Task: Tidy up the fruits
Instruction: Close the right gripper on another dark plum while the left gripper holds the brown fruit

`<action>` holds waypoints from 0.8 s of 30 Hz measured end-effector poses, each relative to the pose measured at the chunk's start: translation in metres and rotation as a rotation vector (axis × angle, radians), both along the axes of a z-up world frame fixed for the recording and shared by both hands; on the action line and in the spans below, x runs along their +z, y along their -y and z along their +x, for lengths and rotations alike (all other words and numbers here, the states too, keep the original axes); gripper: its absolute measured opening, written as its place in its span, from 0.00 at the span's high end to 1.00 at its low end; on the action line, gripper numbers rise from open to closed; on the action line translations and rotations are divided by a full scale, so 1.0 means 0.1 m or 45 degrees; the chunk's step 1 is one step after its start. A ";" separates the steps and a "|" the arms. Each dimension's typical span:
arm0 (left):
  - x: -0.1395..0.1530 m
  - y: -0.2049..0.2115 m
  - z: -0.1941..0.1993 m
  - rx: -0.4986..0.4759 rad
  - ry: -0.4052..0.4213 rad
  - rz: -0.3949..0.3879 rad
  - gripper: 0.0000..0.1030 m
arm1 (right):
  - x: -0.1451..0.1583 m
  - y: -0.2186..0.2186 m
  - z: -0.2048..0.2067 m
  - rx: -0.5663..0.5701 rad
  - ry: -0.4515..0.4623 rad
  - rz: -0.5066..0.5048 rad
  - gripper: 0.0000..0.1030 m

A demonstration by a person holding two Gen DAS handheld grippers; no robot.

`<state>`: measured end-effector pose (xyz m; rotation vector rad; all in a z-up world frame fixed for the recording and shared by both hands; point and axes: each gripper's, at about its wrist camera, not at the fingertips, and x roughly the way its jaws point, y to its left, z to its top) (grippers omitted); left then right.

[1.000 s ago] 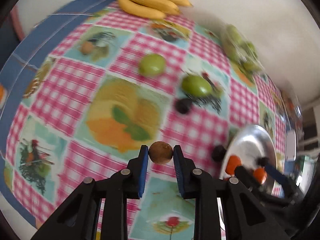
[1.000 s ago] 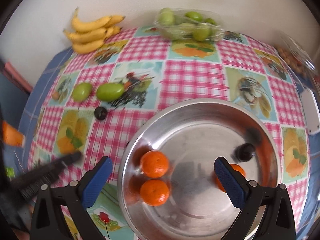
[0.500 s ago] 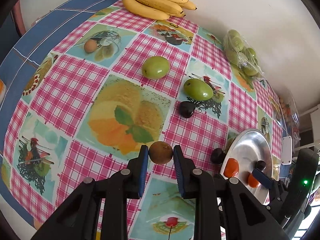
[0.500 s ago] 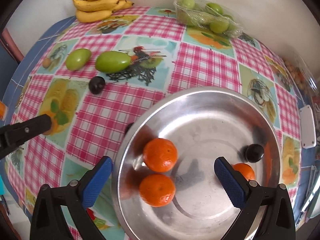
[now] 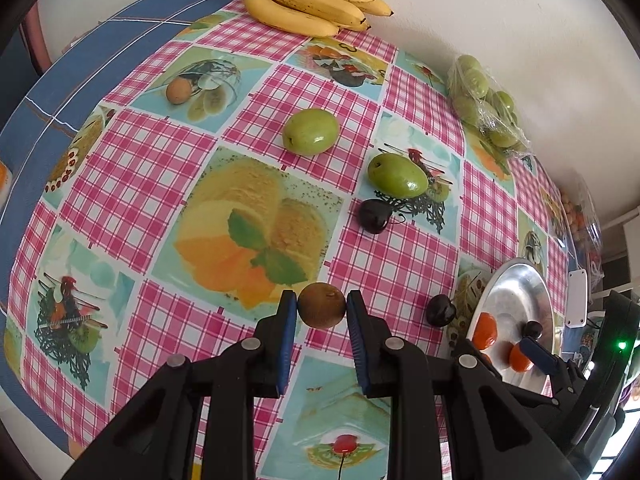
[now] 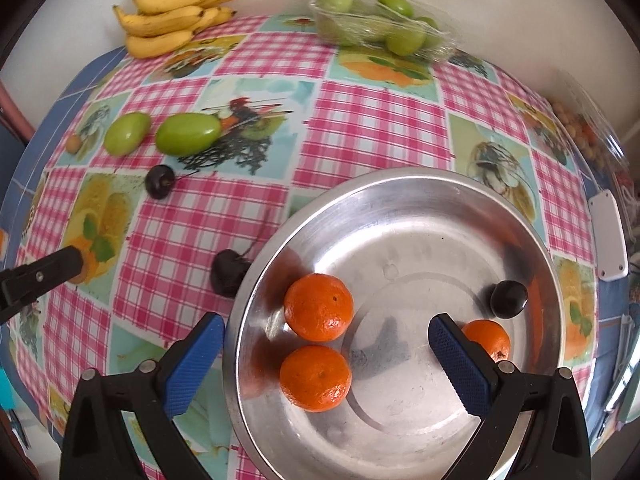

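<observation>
My left gripper [image 5: 322,312] is shut on a small brown round fruit [image 5: 321,311] and holds it above the checked tablecloth. My right gripper [image 6: 324,336] is open and empty over the steel bowl [image 6: 400,200], which holds three oranges [image 6: 319,306] and a dark plum [image 6: 509,298]. The bowl also shows at the right of the left wrist view [image 5: 516,292]. On the cloth lie two green fruits [image 5: 310,131] [image 5: 397,174], two dark plums [image 5: 374,216] [image 5: 440,310] and a small brown fruit [image 5: 179,90]. One plum [image 6: 229,273] touches the bowl's left rim.
A bunch of bananas [image 5: 308,0] lies at the far edge by the wall. A wrapped tray of green fruits [image 6: 380,30] stands at the back. A clear bag of small fruits [image 6: 580,128] and a white device [image 6: 608,236] lie at the right.
Both gripper views have shifted slightly over the table. The left gripper still holds the brown fruit; the right gripper stays open over the bowl.
</observation>
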<state>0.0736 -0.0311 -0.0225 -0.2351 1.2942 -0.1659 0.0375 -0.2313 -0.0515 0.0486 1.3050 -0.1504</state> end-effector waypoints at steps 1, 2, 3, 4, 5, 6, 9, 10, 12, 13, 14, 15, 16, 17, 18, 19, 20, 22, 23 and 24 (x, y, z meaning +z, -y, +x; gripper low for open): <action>0.00 0.00 0.00 0.000 -0.001 0.000 0.74 | 0.00 0.02 0.00 -0.007 0.001 0.003 0.00; 0.00 0.00 0.00 0.000 -0.002 -0.001 0.74 | 0.02 0.03 -0.01 -0.009 0.012 0.016 0.00; 0.00 0.00 0.01 0.001 -0.001 0.000 0.74 | 0.04 0.04 -0.01 -0.009 0.025 0.033 0.00; 0.00 0.00 0.01 0.002 -0.001 -0.001 0.74 | 0.09 0.05 0.00 -0.003 0.054 0.074 0.00; 0.00 -0.01 0.01 0.005 0.000 -0.002 0.74 | 0.13 0.05 0.00 0.005 0.082 0.109 0.00; 0.00 -0.01 0.02 0.008 0.002 -0.002 0.74 | 0.17 0.05 0.01 0.011 0.111 0.142 0.00; 0.00 -0.04 0.03 0.024 0.005 0.000 0.74 | 0.28 0.06 0.05 0.024 0.168 0.240 0.00; 0.01 -0.06 0.04 0.030 0.006 -0.002 0.74 | 0.31 0.06 0.07 0.031 0.190 0.271 0.01; 0.02 -0.07 0.05 0.038 0.009 -0.004 0.74 | 0.33 0.04 0.10 0.045 0.207 0.277 0.04; 0.02 -0.08 0.06 0.041 0.010 -0.005 0.74 | 0.35 0.01 0.12 0.053 0.213 0.276 0.09; 0.02 -0.08 0.06 0.043 0.011 -0.007 0.74 | 0.35 0.01 0.15 0.058 0.217 0.283 0.12; 0.02 -0.09 0.07 0.044 0.011 -0.009 0.74 | 0.35 0.01 0.16 0.057 0.218 0.291 0.17; 0.03 -0.09 0.09 0.046 0.011 -0.012 0.74 | 0.34 0.01 0.18 0.056 0.213 0.299 0.21; 0.03 -0.09 0.10 0.047 0.011 -0.015 0.74 | 0.34 -0.01 0.19 0.061 0.214 0.304 0.23; 0.03 -0.09 0.11 0.049 0.012 -0.018 0.74 | 0.34 -0.03 0.21 0.072 0.213 0.306 0.28; 0.03 -0.09 0.12 0.051 0.012 -0.021 0.74 | 0.34 -0.05 0.22 0.085 0.213 0.311 0.34; 0.03 -0.09 0.13 0.052 0.013 -0.024 0.74 | 0.34 -0.06 0.24 0.096 0.214 0.318 0.38; 0.04 -0.09 0.14 0.052 0.014 -0.029 0.74 | 0.33 -0.12 0.29 0.107 0.208 0.320 0.47; 0.04 -0.09 0.14 0.051 0.014 -0.032 0.74 | 0.31 -0.13 0.31 0.113 0.200 0.313 0.48; 0.04 -0.09 0.15 0.050 0.014 -0.037 0.74 | 0.30 -0.14 0.31 0.121 0.190 0.306 0.49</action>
